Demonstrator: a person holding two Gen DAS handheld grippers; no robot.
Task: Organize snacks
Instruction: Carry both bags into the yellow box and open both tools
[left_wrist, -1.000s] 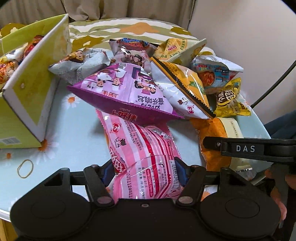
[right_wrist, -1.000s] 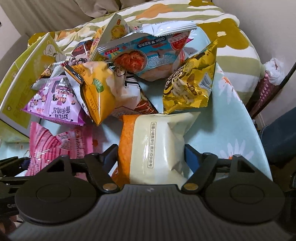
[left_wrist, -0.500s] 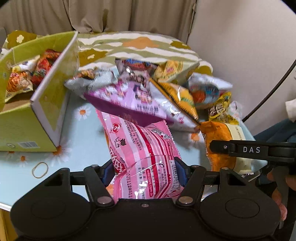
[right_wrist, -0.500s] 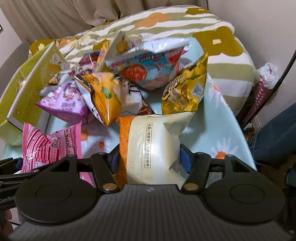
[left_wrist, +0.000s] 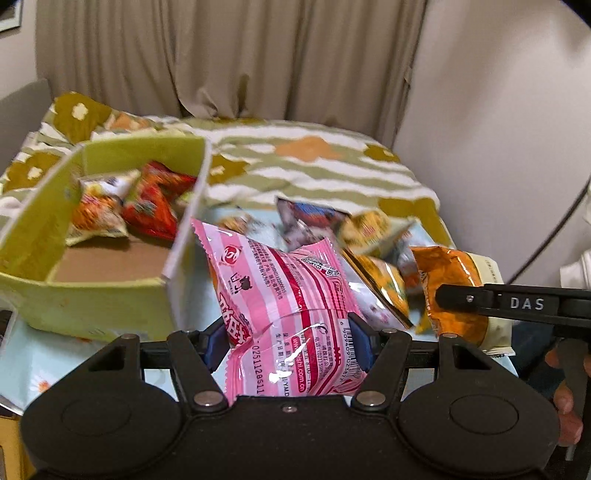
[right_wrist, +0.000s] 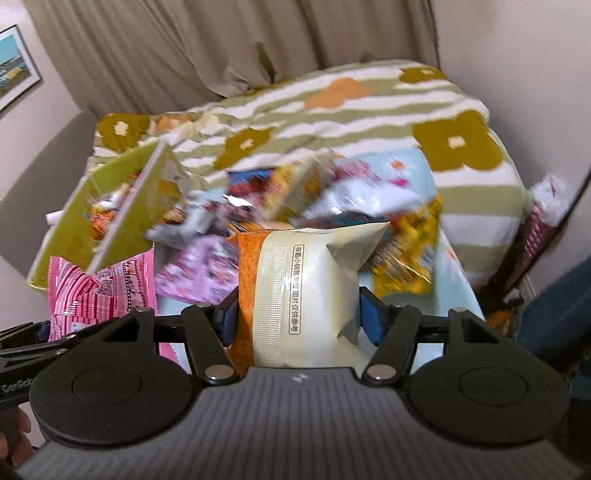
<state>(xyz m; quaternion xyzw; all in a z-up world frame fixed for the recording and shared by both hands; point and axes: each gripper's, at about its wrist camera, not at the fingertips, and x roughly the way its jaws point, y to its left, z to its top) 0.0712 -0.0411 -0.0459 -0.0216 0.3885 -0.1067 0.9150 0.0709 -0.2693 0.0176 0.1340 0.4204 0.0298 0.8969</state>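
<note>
— What does each gripper have?
— The left gripper (left_wrist: 286, 343) clamps a pink snack bag (left_wrist: 284, 295) at lower centre; the right gripper (right_wrist: 299, 321) pinches an orange-and-cream bag (right_wrist: 295, 291) at mid-frame.
— And around them?
— A green box (left_wrist: 92, 302) at left holds red and orange packets (left_wrist: 147, 210). Blurred loose snacks (right_wrist: 295, 199) crowd the table (right_wrist: 454, 273) behind both bags.
</note>
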